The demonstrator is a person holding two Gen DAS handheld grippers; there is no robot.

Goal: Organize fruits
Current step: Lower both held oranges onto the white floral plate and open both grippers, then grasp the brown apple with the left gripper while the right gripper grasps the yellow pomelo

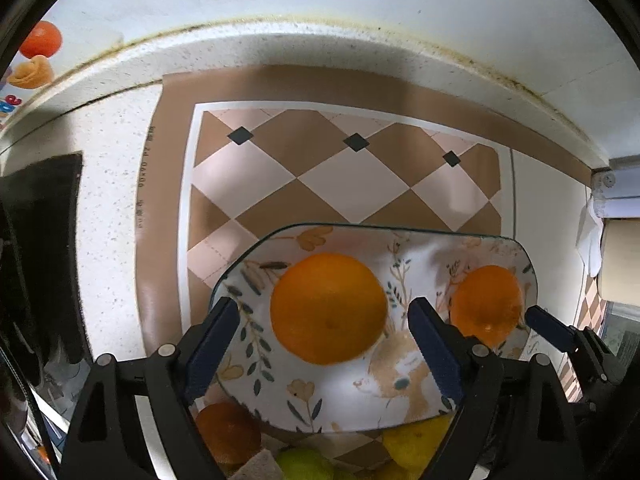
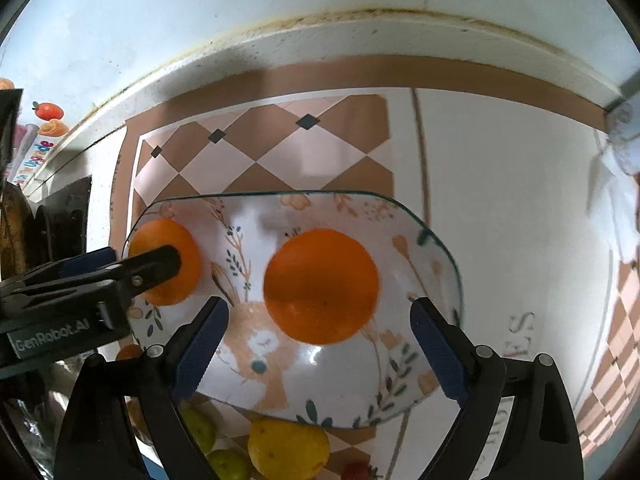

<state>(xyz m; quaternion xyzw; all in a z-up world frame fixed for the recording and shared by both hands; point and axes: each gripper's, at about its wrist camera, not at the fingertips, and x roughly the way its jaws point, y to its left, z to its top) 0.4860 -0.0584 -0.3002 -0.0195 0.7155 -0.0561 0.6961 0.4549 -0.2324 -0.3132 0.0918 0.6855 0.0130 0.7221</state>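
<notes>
Black gripper arms with blue pads fill the bottom of both wrist views, pointing down at a countertop. Beneath everything lies a brown and cream checkered mat [image 1: 340, 176] on a speckled white counter [image 1: 108, 208], which meets a white wall along a stained seam. On the mat sits a glass plate [image 1: 320, 408] printed with a rabbit and flowers. Two oranges rest on the plate, apart from each other. The left gripper [image 1: 326, 336] stands wide open with one orange [image 1: 328, 308] between its fingers, pads clear of the fruit on both sides. The right gripper [image 2: 320, 340] is likewise spread wide around the other orange [image 2: 320, 286], not pressing on it. In the right wrist view, the left gripper reaches in from the left edge over its orange. Just off the plate's near edge lie more fruits: a yellow lemon [image 2: 288, 448], a green lime [image 2: 200, 428], another orange fruit [image 1: 228, 432] and something small and red [image 2: 356, 471], too small to identify
</notes>
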